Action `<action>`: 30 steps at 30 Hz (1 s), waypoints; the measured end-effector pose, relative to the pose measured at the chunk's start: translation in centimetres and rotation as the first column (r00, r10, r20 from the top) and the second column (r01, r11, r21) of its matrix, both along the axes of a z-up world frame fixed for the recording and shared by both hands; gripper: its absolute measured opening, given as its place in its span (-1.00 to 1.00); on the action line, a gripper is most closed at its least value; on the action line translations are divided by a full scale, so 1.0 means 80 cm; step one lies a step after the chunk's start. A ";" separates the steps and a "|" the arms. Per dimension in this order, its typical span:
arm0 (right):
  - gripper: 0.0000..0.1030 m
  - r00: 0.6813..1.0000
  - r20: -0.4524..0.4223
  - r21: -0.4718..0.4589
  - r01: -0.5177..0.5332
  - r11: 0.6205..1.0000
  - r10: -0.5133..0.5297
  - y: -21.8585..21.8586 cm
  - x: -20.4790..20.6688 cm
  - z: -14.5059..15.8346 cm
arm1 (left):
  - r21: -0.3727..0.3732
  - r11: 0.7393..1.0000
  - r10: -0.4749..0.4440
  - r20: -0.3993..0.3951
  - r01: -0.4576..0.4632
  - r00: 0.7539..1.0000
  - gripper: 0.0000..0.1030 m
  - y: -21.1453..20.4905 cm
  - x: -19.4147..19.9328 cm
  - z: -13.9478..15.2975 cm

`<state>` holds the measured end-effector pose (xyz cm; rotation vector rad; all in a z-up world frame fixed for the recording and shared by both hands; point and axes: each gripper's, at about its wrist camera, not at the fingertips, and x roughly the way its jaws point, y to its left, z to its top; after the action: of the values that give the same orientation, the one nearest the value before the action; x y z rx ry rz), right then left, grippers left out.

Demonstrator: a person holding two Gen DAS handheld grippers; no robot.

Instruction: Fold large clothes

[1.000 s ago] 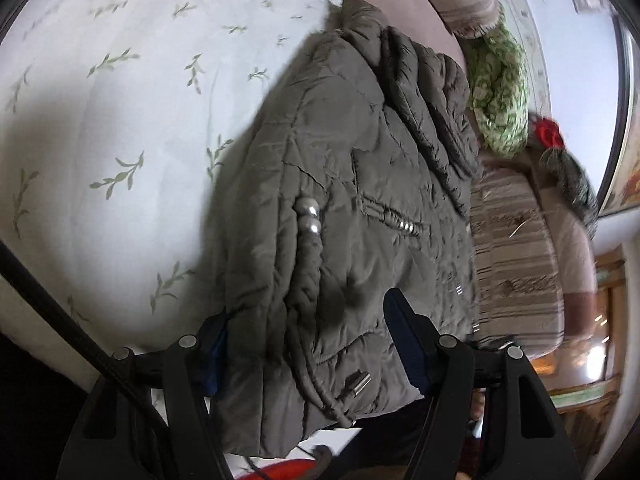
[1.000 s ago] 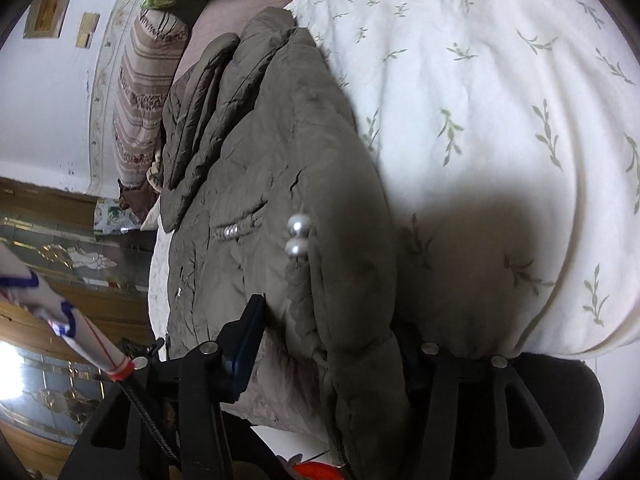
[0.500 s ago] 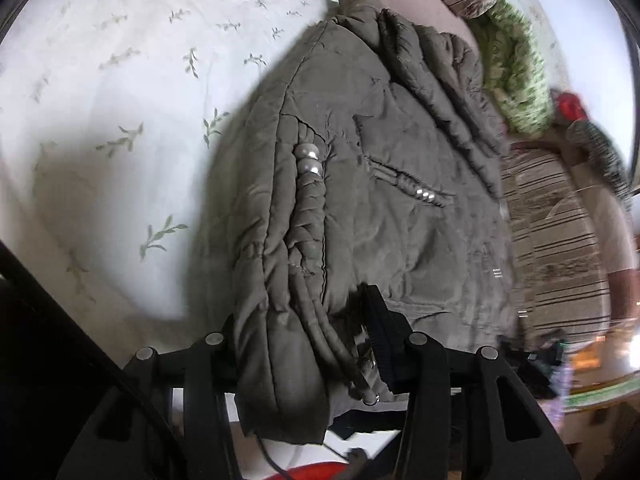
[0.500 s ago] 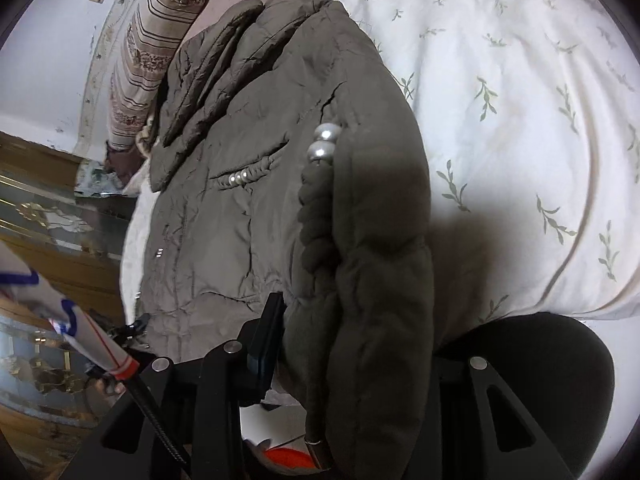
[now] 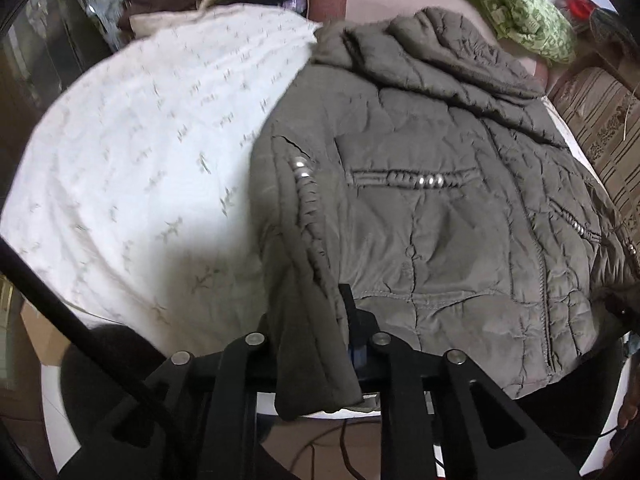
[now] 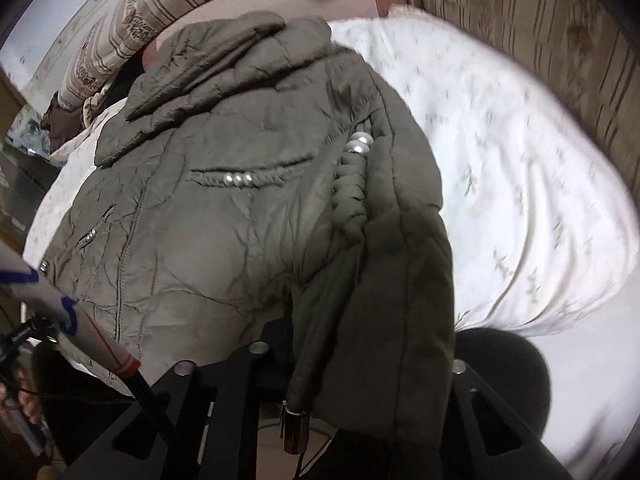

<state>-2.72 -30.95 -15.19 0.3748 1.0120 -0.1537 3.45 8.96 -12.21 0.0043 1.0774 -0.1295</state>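
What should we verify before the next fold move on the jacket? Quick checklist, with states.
1. Left gripper shut on the jacket hem: ok.
2. Right gripper on the hem, jaws closing with fabric between them: ok.
3. Hood lying flat: not ok, bunched.
4. White leaf-print sheet beside the jacket free of other items: ok.
5. Metal cord end clear of the right gripper: cannot tell.

Left tool (image 5: 316, 340) pointing steeply down, clamped on fabric, right tool (image 6: 360, 356) likewise angled down, jaws closing on fabric
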 end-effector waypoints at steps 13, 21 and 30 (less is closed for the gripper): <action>-0.71 0.998 0.055 -0.056 -0.016 0.998 0.019 0.020 -0.026 0.050 | 0.029 0.999 0.010 0.059 -0.012 0.998 -0.68 0.005 -0.037 0.049; -0.71 0.993 0.106 -0.039 -0.043 0.998 0.047 0.012 -0.036 0.084 | 0.047 0.999 -0.005 0.118 -0.001 0.993 -0.68 0.004 -0.053 0.083; -0.71 0.985 0.162 -0.028 -0.062 0.998 0.066 0.005 -0.018 0.109 | 0.058 0.998 -0.002 0.180 -0.009 0.984 -0.68 -0.007 -0.032 0.113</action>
<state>-4.17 -30.52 -6.45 0.3278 0.8596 -0.0753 0.92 8.38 -3.19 0.0658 0.8996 -0.0927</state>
